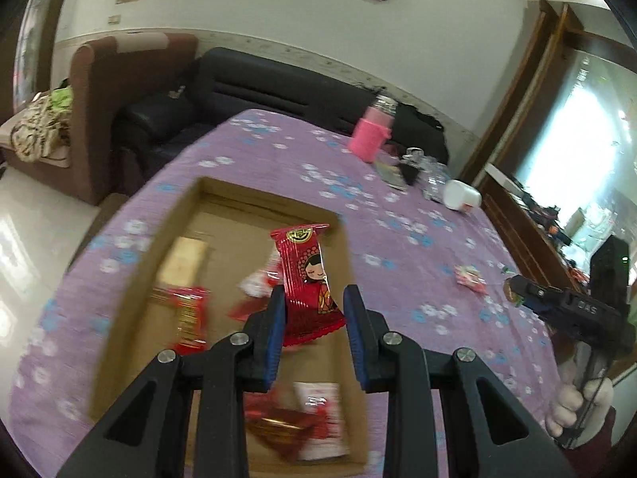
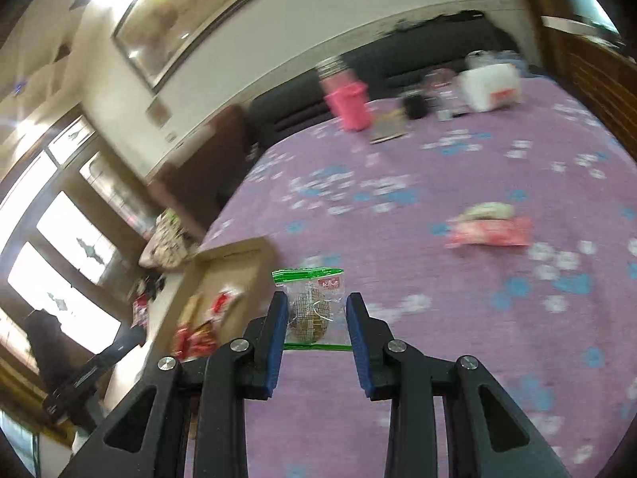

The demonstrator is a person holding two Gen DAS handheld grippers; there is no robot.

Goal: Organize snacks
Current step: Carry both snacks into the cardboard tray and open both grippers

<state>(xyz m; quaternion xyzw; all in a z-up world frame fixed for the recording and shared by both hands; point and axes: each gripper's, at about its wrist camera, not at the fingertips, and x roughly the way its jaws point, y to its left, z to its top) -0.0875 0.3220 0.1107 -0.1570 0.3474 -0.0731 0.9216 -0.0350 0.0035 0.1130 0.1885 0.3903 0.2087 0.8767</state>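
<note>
My left gripper is shut on a red snack packet with a cartoon girl and holds it above an open cardboard box that has several red and white snack packets inside. My right gripper is shut on a clear green-edged packet with a round brown biscuit, held above the purple cloth just right of the box. A pink-and-white packet lies on the cloth to the right; it also shows in the left wrist view. The right gripper body shows in the left wrist view.
The table has a purple flowered cloth. At its far end stand a pink bottle, a white jar, a black item and small clutter. A dark sofa and brown armchair lie beyond the table.
</note>
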